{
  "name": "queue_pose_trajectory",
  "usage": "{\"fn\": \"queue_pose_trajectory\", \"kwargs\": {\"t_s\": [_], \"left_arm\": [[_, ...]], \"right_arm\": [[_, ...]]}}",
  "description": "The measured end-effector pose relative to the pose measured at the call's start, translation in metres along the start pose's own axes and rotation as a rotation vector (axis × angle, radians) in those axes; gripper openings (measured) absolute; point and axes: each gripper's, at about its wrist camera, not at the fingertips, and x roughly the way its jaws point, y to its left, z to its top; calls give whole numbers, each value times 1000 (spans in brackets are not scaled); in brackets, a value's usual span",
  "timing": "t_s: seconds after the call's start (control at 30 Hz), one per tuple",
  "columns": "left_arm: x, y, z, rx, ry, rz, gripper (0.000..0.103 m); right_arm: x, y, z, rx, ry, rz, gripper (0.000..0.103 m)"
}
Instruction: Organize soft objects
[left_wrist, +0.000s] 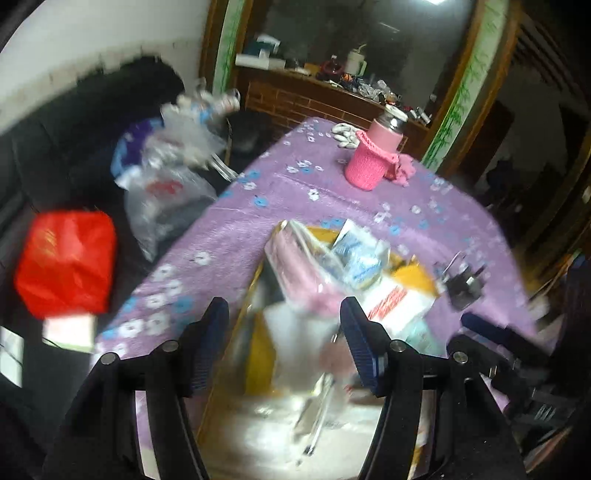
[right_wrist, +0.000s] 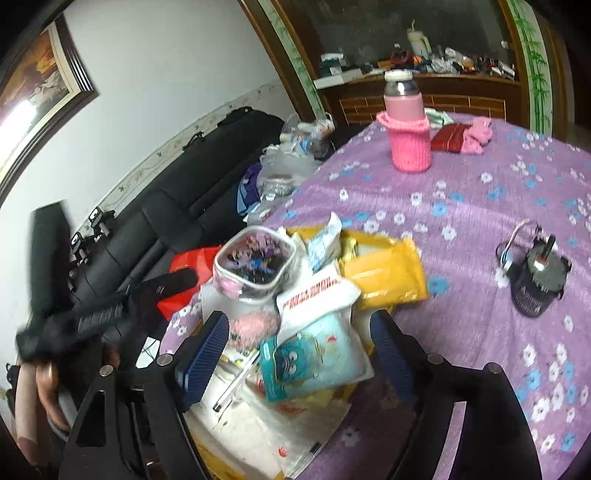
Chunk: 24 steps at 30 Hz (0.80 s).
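Note:
A heap of soft packets fills a yellow-rimmed box (right_wrist: 384, 275) on the purple flowered tablecloth (right_wrist: 461, 206). In the right wrist view I see a clear zip pouch (right_wrist: 255, 260), a pink fluffy item (right_wrist: 253, 326), a light blue cartoon packet (right_wrist: 314, 360) and a white packet with red print (right_wrist: 314, 291). My right gripper (right_wrist: 299, 347) is open just above the heap, empty. My left gripper (left_wrist: 284, 339) is open over the same box (left_wrist: 258, 354), blurred, with a pink pouch (left_wrist: 303, 273) ahead. The left gripper also shows in the right wrist view (right_wrist: 110, 306).
A bottle in a pink knitted sleeve (right_wrist: 408, 129) stands at the table's far side, with a red pouch (right_wrist: 448, 136) and pink cloth (right_wrist: 478, 134) beside it. A small black motor (right_wrist: 535, 280) sits at right. A black sofa (right_wrist: 166, 206) with plastic bags (left_wrist: 166, 177) and a red bag (left_wrist: 66, 262) lies left.

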Motion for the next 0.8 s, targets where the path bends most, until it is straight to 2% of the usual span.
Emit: {"fn": "queue_pose_trajectory", "kwargs": {"t_s": [0.1,0.17,0.27,0.4,0.5,0.8], "left_arm": [[-4,-9,-17,24,-45,72,69],[-5,-7,-25,14,-49,66,69],[-5,-6,-31,-6,-8,40,69],[-17,-15,-41,30,-47,106,69],[-26,-20,-50,40,-51,113,69],[-35,-25,-68,53,-18,135,69]], "right_arm": [[7,0,-2,19,25,-8,82],[10,0,-5,38,34,-25,83],[14,5,-11,43,45,-63,83],[10,14,-25,27,37,-154,83],[4,19,-35,26,27,-194,83],[-17,33,-61,16,13,-210,83]]}}
